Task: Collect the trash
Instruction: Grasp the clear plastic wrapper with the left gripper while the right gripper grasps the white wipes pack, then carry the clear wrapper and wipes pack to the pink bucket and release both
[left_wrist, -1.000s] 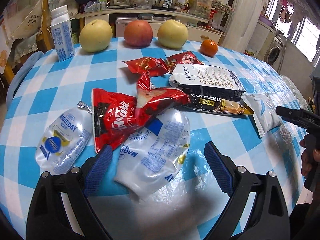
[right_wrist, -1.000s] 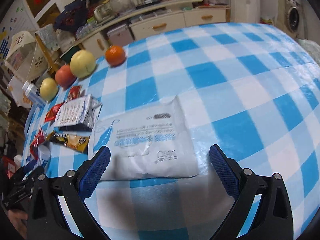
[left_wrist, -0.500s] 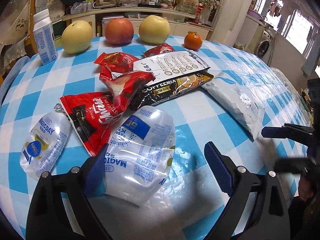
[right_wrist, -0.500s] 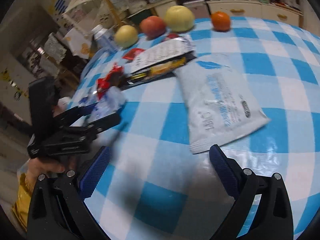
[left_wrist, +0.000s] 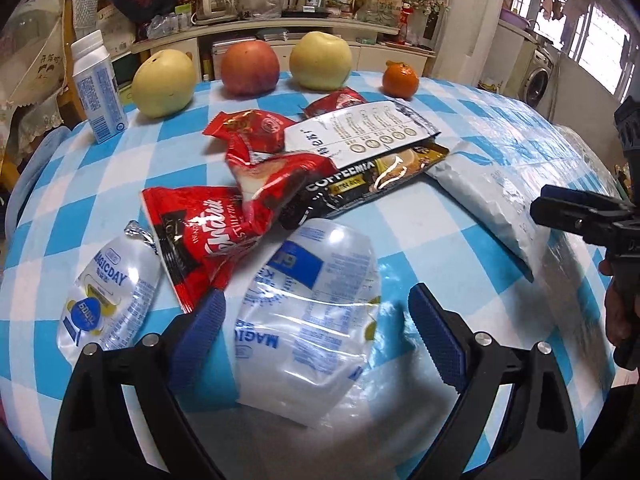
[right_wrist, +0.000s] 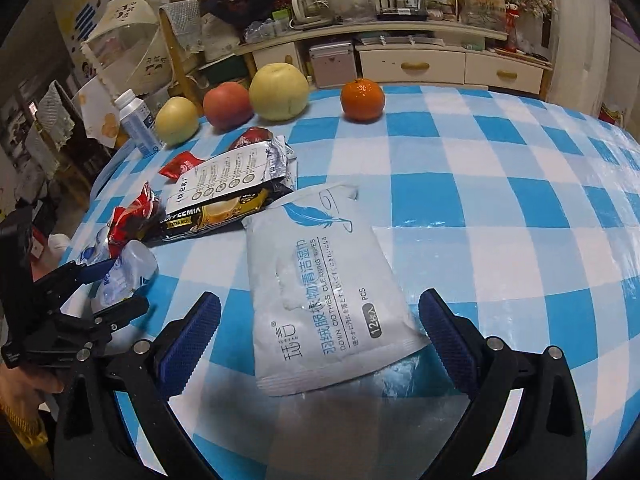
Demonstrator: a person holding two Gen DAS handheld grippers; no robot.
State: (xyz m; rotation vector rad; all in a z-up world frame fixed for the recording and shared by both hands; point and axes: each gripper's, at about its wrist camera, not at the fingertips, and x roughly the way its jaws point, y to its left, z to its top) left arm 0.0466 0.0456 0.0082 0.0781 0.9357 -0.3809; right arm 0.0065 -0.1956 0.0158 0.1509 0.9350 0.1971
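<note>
Empty wrappers lie on a blue-and-white checked table [left_wrist: 100,184]. My left gripper [left_wrist: 316,330] is open, its fingers on either side of a clear Magicday pouch [left_wrist: 308,320]. A second Magicday pouch [left_wrist: 104,304], red wrappers [left_wrist: 216,228], a Coffeemix packet [left_wrist: 368,184] and a white foil bag [left_wrist: 360,132] lie beyond. My right gripper [right_wrist: 320,332] is open around the near end of a white wipes pack [right_wrist: 324,292]. The left gripper [right_wrist: 100,300] also shows in the right wrist view.
At the table's far edge stand a pear [left_wrist: 164,82], a red apple [left_wrist: 250,66], a yellow apple [left_wrist: 320,60], a tangerine [left_wrist: 400,79] and a milk carton [left_wrist: 98,88]. Shelves and cabinets stand behind the table [right_wrist: 520,200].
The right gripper swung back to face the wipes pack, which now lies between its fingers. The left gripper moved in closer over the clear pouch.
</note>
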